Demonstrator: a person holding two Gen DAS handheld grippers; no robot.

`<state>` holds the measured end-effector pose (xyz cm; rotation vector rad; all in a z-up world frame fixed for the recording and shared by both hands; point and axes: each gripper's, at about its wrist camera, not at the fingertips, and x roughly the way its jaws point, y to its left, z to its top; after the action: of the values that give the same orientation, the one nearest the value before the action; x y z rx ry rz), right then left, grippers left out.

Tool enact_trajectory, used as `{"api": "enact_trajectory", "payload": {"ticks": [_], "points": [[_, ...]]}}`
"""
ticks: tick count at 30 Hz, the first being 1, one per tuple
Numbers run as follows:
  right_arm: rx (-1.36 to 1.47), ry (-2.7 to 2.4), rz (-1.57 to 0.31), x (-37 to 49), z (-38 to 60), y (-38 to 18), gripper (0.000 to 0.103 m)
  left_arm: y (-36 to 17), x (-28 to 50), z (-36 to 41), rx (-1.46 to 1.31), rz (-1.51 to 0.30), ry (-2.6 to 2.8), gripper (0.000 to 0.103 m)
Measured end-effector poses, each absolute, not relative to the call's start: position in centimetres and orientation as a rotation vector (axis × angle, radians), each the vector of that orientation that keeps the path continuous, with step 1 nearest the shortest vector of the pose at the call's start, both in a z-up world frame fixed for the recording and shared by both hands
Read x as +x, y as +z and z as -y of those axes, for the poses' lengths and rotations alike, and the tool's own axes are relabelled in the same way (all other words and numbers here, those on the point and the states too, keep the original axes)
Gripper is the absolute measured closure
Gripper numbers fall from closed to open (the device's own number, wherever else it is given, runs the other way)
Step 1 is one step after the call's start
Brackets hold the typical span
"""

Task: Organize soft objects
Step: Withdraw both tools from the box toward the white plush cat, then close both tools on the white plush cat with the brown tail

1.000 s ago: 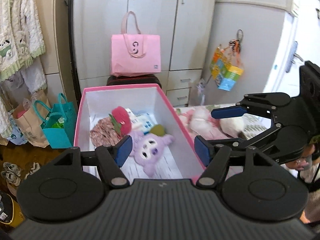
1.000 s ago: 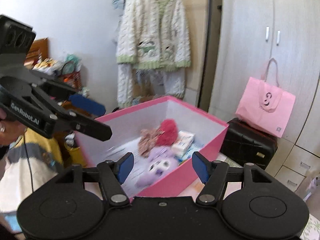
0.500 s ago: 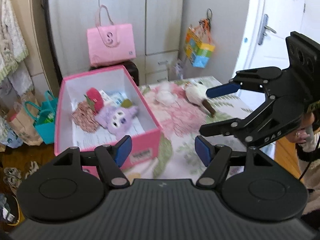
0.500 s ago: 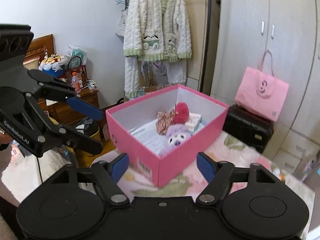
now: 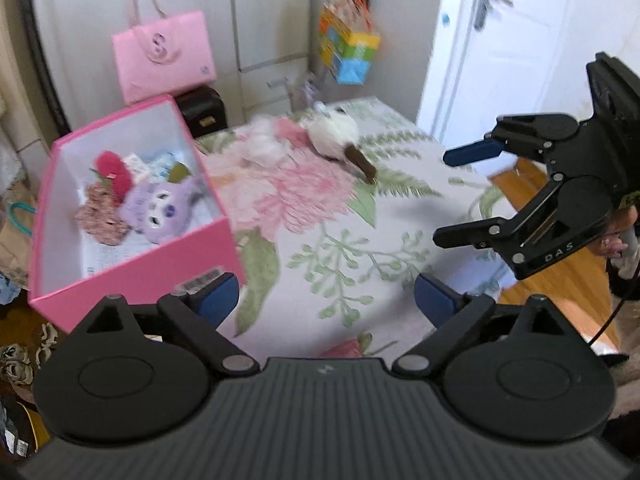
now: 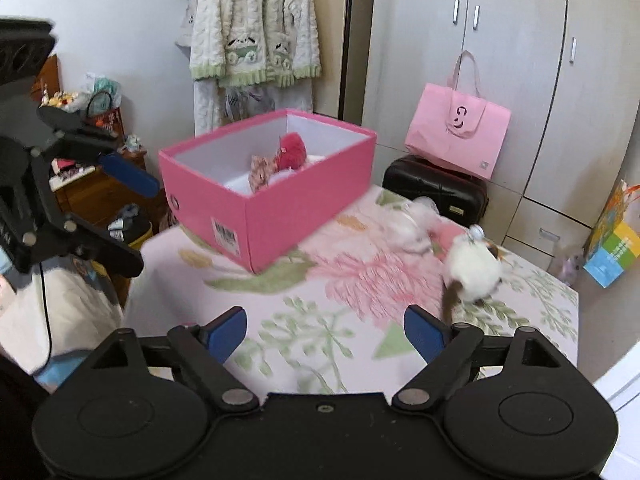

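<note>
Change since earlier frames: both views have pulled back from the pink box (image 5: pixel 136 268); a second ago it filled the space ahead of the left gripper's fingers, now it sits ahead-left of them and the floral tabletop (image 5: pixel 340 248) takes the middle.
Pink box: one, open top, on the table's left end; in the right wrist view it lies ahead-left of the right gripper.
Box contents, left to right: patterned pink fabric piece (image 5: pixel 100 220), red plush (image 5: pixel 114 174), purple plush (image 5: pixel 160 208) face up, a white-and-blue packet behind them. Three soft things counted, plus the packet.
Left gripper (image 5: pixel 326 300): jaws spread wide, nothing between the blue pads, hanging over bare tablecloth just right of the box's near corner.
Loose soft objects: a blurred pale-and-pink heap (image 5: pixel 268 142), count unclear, far ahead of the left gripper; one white plush (image 5: pixel 334 136) with a brown end just right of it.
Right gripper (image 6: pixel 324 334): jaws wide apart, holding nothing; the white plush lies ahead and slightly right of its right fingertip, apart from it.
Background: one pink tote bag (image 5: pixel 164 56) atop a black case (image 6: pixel 434 190).
</note>
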<state>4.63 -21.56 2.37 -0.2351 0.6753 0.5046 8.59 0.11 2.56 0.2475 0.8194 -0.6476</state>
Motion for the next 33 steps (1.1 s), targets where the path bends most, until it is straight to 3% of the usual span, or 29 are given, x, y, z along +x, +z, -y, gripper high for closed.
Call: {"api": "enact_trajectory", "payload": {"ticks": [6, 17, 25, 33], "points": [[-0.250, 0.468, -0.689, 4.6, 23.8, -0.4, 0.014, 1.0, 11.2, 2.5, 0.181, -0.890, -0.647, 0.008], [-0.217, 0.388, -0.591, 7.7, 26.4, -3.0, 0.014, -0.3, 13.7, 5.5, 0.054, -0.736, -0.618, 0.007], [-0.118, 0.317, -0.557, 11.8, 27.4, -4.6, 0.014, -1.6, 16.7, 7.5, -0.022, -0.723, -0.669, 0.008], [0.023, 0.287, -0.612, 16.5, 29.4, -6.3, 0.014, -3.4, 20.5, 10.1, -0.055, -0.672, -0.609, 0.010]]}}
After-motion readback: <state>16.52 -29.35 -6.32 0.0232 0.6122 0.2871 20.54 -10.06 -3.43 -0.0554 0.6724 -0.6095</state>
